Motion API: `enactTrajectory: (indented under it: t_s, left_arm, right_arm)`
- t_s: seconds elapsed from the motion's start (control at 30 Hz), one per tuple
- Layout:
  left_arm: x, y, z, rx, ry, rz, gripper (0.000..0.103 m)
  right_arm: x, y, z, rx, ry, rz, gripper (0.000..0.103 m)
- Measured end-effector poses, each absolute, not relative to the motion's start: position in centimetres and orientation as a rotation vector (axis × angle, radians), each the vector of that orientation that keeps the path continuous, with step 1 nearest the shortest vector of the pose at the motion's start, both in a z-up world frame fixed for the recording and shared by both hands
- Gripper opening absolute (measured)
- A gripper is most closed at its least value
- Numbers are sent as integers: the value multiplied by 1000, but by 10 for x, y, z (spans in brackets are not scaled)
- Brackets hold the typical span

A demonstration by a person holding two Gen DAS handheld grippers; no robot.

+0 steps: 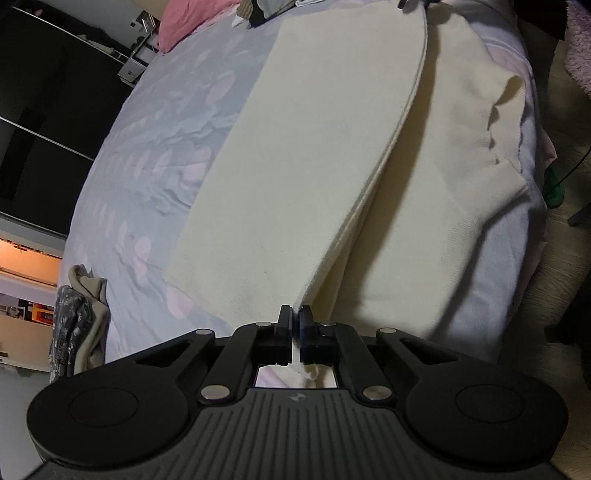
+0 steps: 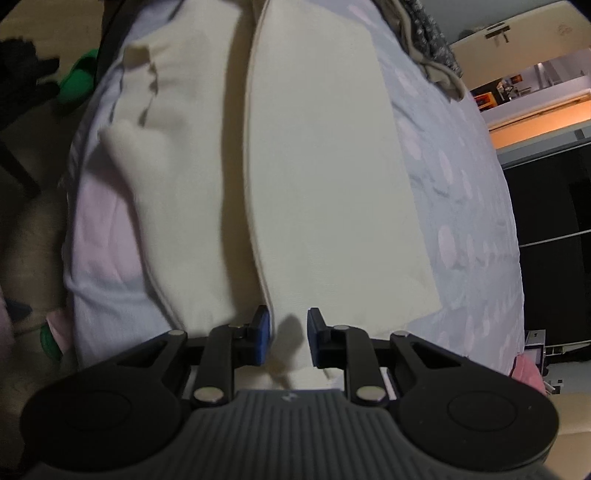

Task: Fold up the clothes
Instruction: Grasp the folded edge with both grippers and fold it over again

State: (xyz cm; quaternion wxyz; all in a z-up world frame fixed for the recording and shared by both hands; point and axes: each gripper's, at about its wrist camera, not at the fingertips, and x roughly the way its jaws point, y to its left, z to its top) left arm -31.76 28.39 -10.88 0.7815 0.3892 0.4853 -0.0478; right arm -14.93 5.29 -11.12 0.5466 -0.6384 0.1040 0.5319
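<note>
Cream garment (image 1: 295, 184) lies half-folded on the bed (image 1: 147, 166), its folded edge running between both tongs. Left tongs (image 1: 294, 321) are clamped on its near corner; right tongs (image 2: 288, 336) stand apart around the edge, not pressing. If lifted unevenly, the fold may slip open.

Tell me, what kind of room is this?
Most likely a bedroom. A bed with a pale spotted cover fills the view, a cream garment is spread on it, and a pink pillow lies at the far end.
</note>
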Motion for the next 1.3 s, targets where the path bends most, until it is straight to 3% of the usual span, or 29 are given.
enactTrajectory:
  t_s: [0.03,0.1,0.33,0.6,1.1,1.3]
  left_arm:
    - [-317,286,-106,818,1045,-96,1]
    - [-316,290,-99,763,1038,-78,1]
    - [-314,311,-56,592,992,-83,1]
    - [-330,309,-25,644,1044,-244,1]
    - [-345,277,-104,861,1250,-503,1]
    - [-340,280,-110,825,1293,-507,4]
  right_arm:
    - [-148,53,-108,-1492,260,1262,5]
    - [-143,54,-99,-1439,283,1254,4]
    - [-106,52,-38,-1169,406,1233,4]
    - [-104,44,2,-1180,494,1369,3]
    - [-142,45,-58,-1418,734,1564,3]
    - [-145,46,-78,-1416,790,1570,6]
